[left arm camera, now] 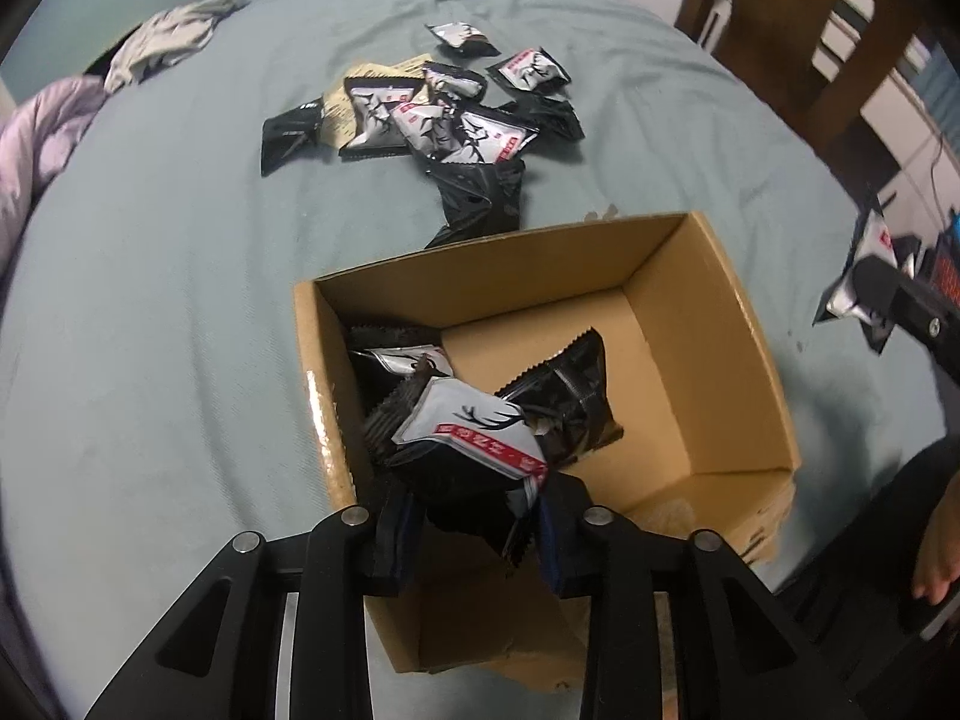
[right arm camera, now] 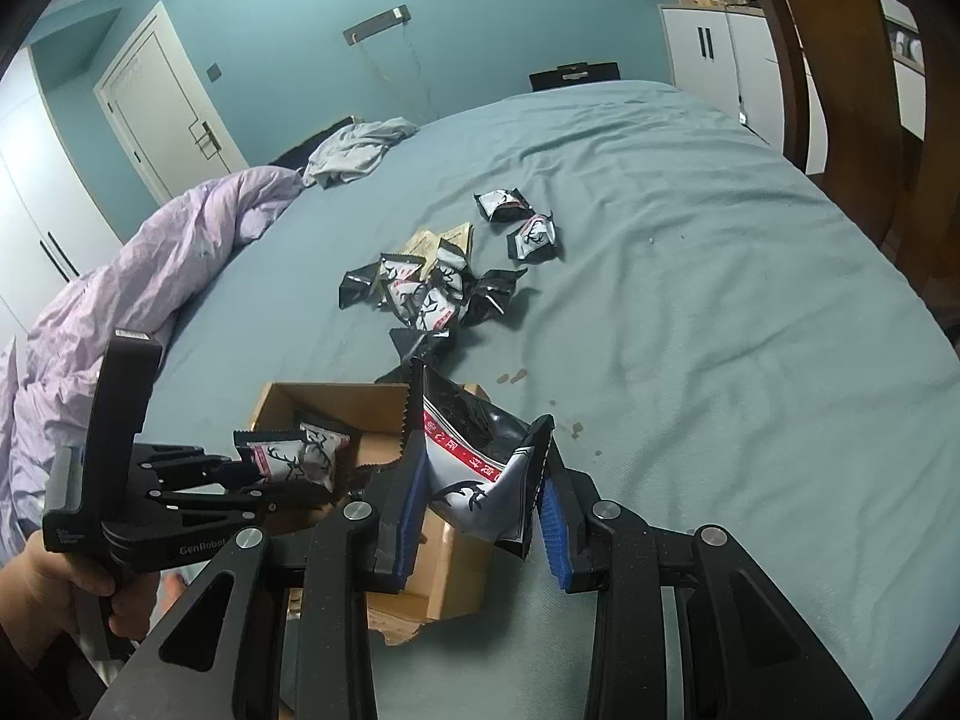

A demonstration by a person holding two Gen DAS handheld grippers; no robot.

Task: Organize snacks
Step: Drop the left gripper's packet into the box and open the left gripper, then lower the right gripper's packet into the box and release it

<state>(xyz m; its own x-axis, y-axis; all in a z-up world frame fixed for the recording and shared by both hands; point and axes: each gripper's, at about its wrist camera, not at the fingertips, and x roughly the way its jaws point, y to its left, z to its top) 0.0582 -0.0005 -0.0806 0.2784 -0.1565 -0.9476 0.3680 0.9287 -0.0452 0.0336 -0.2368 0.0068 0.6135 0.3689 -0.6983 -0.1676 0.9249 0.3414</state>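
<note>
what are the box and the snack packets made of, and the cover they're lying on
Box: looks like brown corrugated cardboard, matte, with sharp folds and a torn lower edge. Snack packets: probably thin plastic or foil film, glossy, crinkled, with zigzag sealed ends. Cover: woven fabric, likely a cotton-type bedsheet, matte grey-blue with soft wrinkles.

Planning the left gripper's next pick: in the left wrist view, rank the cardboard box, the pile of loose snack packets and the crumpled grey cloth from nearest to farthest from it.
Measured from the left gripper:
1. Cardboard box: directly below the fingers.
2. Pile of loose snack packets: on the bed beyond the box's far wall.
3. Crumpled grey cloth: far upper left, near the bed's edge.
</note>
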